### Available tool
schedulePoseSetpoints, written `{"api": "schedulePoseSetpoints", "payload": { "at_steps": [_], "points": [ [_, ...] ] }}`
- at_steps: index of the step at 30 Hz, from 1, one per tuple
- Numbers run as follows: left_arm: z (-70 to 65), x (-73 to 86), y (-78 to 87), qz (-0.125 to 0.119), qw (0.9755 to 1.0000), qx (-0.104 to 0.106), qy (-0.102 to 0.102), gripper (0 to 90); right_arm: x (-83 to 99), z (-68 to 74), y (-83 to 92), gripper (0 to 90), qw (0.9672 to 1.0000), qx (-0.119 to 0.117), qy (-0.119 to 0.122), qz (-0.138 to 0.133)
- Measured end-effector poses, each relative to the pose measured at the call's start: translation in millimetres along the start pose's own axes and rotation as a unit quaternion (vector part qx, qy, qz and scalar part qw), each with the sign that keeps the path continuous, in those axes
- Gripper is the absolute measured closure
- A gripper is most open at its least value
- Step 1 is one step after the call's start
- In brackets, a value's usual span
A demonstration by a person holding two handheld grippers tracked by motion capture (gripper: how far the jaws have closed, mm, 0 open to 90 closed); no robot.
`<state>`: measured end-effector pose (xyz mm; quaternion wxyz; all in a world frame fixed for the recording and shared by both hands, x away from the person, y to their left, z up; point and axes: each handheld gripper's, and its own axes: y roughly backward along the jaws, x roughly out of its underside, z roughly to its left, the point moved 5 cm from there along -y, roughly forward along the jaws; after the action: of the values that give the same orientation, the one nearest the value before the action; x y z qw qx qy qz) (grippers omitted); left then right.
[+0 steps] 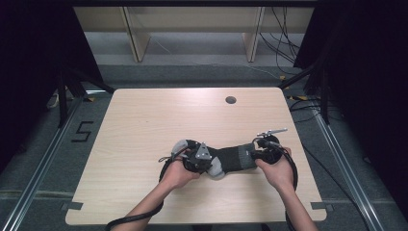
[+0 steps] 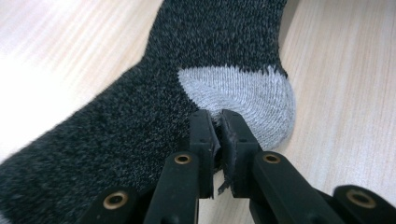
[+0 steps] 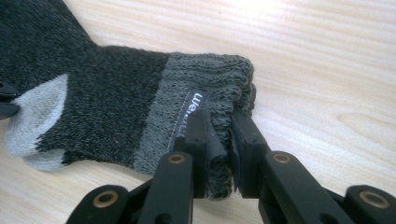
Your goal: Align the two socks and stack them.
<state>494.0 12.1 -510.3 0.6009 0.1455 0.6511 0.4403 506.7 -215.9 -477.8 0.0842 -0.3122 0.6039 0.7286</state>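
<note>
A dark grey sock (image 1: 236, 159) with a light grey heel and toe lies flat on the wooden table (image 1: 144, 120), near its front edge. My left gripper (image 1: 203, 161) is shut on the sock at the edge of the light grey heel patch (image 2: 238, 88); the jaws (image 2: 217, 117) pinch a fold of knit there. My right gripper (image 1: 263, 151) is shut on the ribbed olive-grey cuff (image 3: 205, 74), its jaws (image 3: 219, 122) clamped over the cuff's rim beside a small black label (image 3: 194, 105). The sock (image 3: 107, 93) stretches between the two grippers.
A round cable hole (image 1: 231, 100) sits in the table's far right part. A short silver bar (image 1: 272, 131) shows just beyond my right hand. Black cables trail from both grippers off the front edge. Dark curtains and stands flank the table.
</note>
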Motion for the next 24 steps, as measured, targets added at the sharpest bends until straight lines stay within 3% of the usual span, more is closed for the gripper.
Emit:
{"api": "schedulePoseSetpoints", "payload": {
  "at_steps": [2,3,4,9,10,12,13,15,16,17,18,21,23,24],
  "points": [
    [-0.6,-3.4,4.3,-0.011,0.9999,-0.003,0.003,83.5,-0.6,0.9,1.4,79.0,1.0000,-0.002,-0.006,0.002],
    [-0.3,-4.6,6.3,-0.013,0.9999,-0.003,0.002,83.6,-0.5,6.5,4.7,79.1,0.9996,-0.007,-0.026,0.005],
    [0.7,-8.0,11.2,-0.021,0.9998,-0.008,0.001,83.8,-2.7,3.9,5.9,79.0,1.0000,-0.007,-0.002,-0.002],
    [2.1,-15.8,20.6,-0.028,0.9995,-0.013,-0.011,83.6,-8.1,2.3,10.2,79.1,0.9998,-0.008,0.004,-0.016],
    [1.7,-17.0,20.2,-0.032,0.9993,-0.014,-0.011,83.5,-8.2,3.3,11.7,79.1,0.9999,-0.001,-0.011,-0.012],
    [2.1,-17.4,19.6,-0.029,0.9994,-0.014,-0.016,83.2,-9.0,2.1,13.6,79.1,0.9999,-0.001,-0.002,-0.016],
    [1.1,-17.5,17.1,-0.031,0.9993,-0.013,-0.014,83.2,-8.6,4.0,13.9,79.2,0.9997,-0.006,-0.018,-0.015],
    [-1.7,-14.0,9.4,-0.020,0.9997,-0.006,-0.015,82.7,-8.1,-0.1,13.7,79.1,0.9999,0.003,-0.009,-0.013],
    [-3.5,-12.3,6.1,-0.017,0.9997,0.000,-0.014,82.3,-5.6,0.1,12.4,79.1,0.9998,0.002,-0.021,-0.002],
    [-7.1,-7.5,-0.1,-0.011,0.9998,0.006,-0.012,81.7,-3.2,-5.8,6.0,79.0,1.0000,-0.001,-0.002,0.001],
    [-8.5,-5.7,-1.8,-0.008,0.9998,0.010,-0.012,81.5,-0.9,-6.3,2.9,78.9,0.9999,0.004,-0.009,0.007],
    [-13.3,-7.4,-0.9,-0.008,0.9997,0.018,-0.016,80.6,3.3,-12.7,-5.3,78.8,0.9999,0.006,-0.003,0.014],
    [-12.8,-10.0,0.7,-0.004,0.9996,0.013,-0.025,78.6,4.4,-12.2,-6.1,78.3,0.9997,0.009,-0.017,0.015],
    [-14.2,-11.4,-0.2,-0.010,0.9997,0.013,-0.015,75.8,4.7,-13.0,-6.9,77.6,0.9998,0.010,-0.009,0.014]
  ]
}}
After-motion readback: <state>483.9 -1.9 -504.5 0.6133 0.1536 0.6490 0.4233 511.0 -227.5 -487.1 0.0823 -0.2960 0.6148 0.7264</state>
